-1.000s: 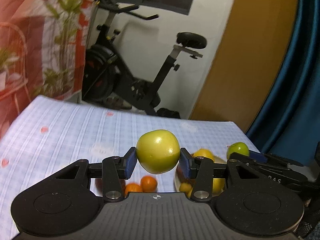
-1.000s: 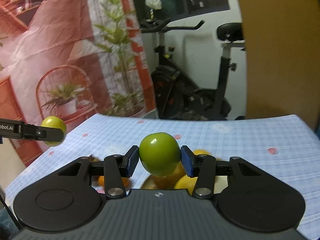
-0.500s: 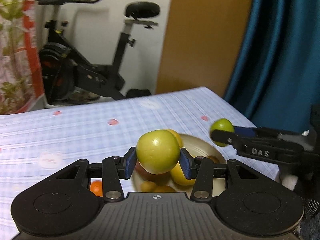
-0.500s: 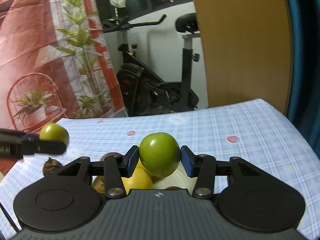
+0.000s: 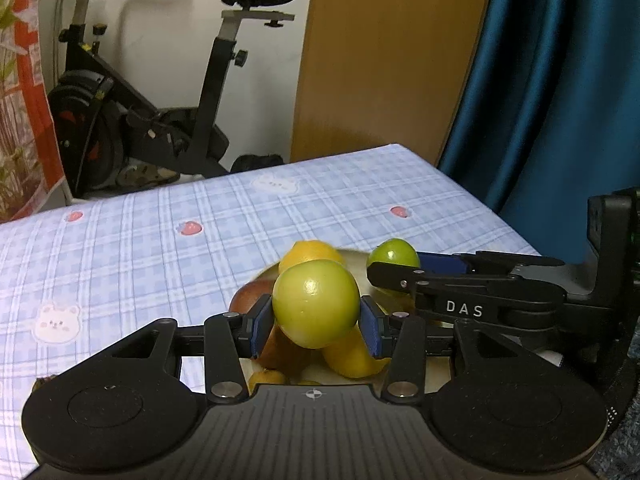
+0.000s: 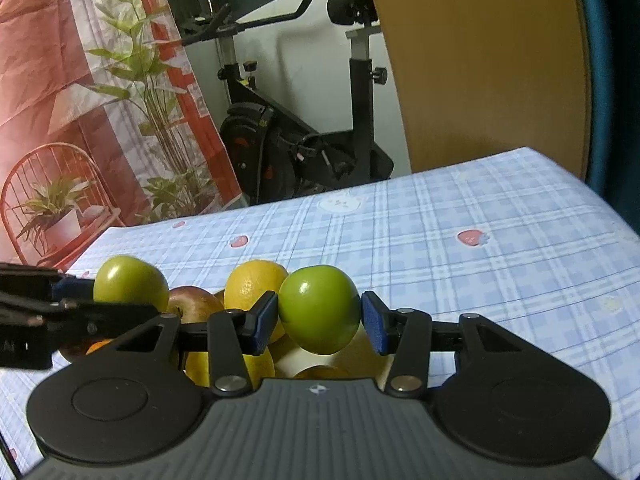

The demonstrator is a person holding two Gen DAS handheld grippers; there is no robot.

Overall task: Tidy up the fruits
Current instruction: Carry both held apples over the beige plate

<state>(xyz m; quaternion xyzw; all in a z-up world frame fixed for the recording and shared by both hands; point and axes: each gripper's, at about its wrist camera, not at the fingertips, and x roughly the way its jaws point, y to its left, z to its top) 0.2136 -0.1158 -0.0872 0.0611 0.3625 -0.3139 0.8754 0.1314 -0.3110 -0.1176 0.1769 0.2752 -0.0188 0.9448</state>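
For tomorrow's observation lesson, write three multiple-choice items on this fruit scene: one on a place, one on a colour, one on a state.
1. Where is the plate of fruit?
A. under the two hand-held grippers
B. on the bike seat
C. on the floor

2. What colour is the fruit in the right hand-held gripper?
A. red
B. green
C. purple

3. What state is the left hand-held gripper in?
A. wide open, empty
B. shut, empty
C. shut on a fruit

Key:
1 A, the plate and its lemons show just below both sets of fingers.
2 B, it is plainly green in both views.
3 C, its blue pads press on a yellow-green fruit.
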